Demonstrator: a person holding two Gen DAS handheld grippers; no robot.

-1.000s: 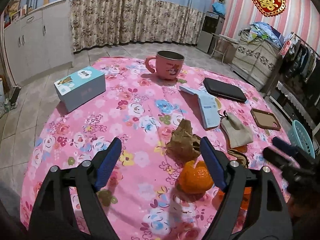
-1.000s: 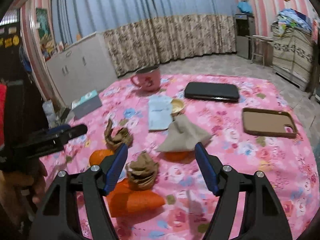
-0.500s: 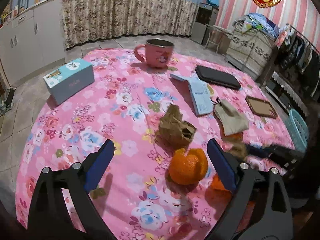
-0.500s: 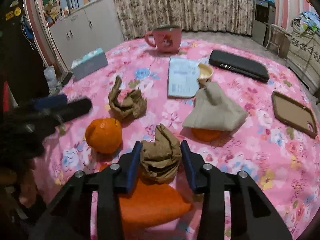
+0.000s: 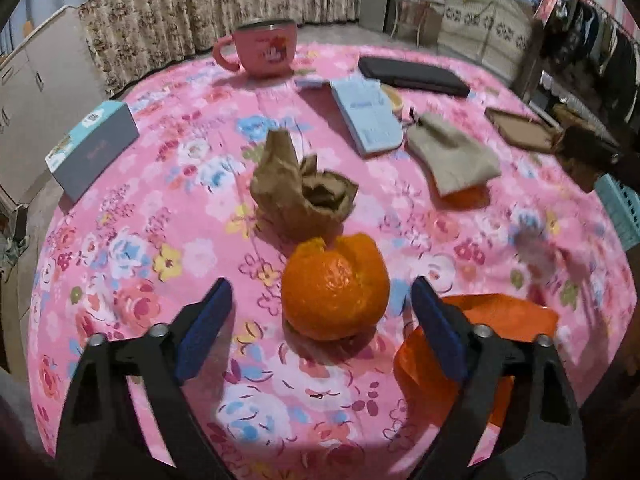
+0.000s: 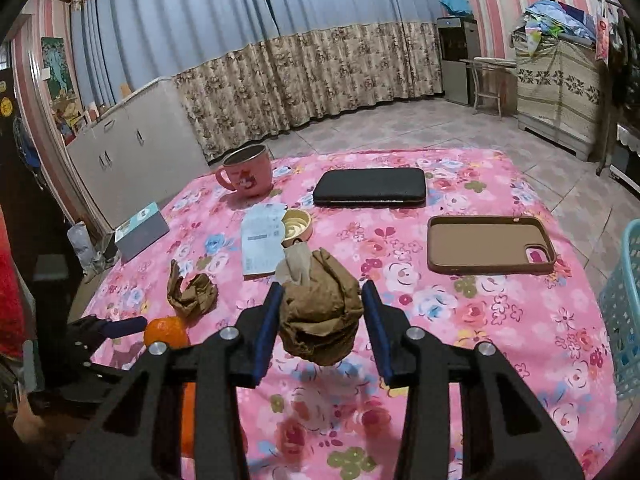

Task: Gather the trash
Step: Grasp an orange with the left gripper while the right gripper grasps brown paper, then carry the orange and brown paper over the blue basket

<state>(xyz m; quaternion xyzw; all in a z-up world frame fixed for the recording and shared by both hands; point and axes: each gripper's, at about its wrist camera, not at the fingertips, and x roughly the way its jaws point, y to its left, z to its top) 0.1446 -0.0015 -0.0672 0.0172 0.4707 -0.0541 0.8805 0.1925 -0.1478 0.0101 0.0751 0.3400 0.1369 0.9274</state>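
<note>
Between the right tongs (image 6: 322, 322), crumpled brown paper (image 6: 320, 312), gripped, lifted off table

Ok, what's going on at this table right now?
A person is clearing trash with two handheld grippers. The right gripper is shut on a crumpled brown paper wad, held above the floral tablecloth. The left gripper is closing, its jaws either side of an orange peel, not touching it.

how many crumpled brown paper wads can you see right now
2: one crumpled brown paper wad clamped in the right hand-held gripper, another wad on the tablecloth behind the orange peel. Others may be hidden.
</note>
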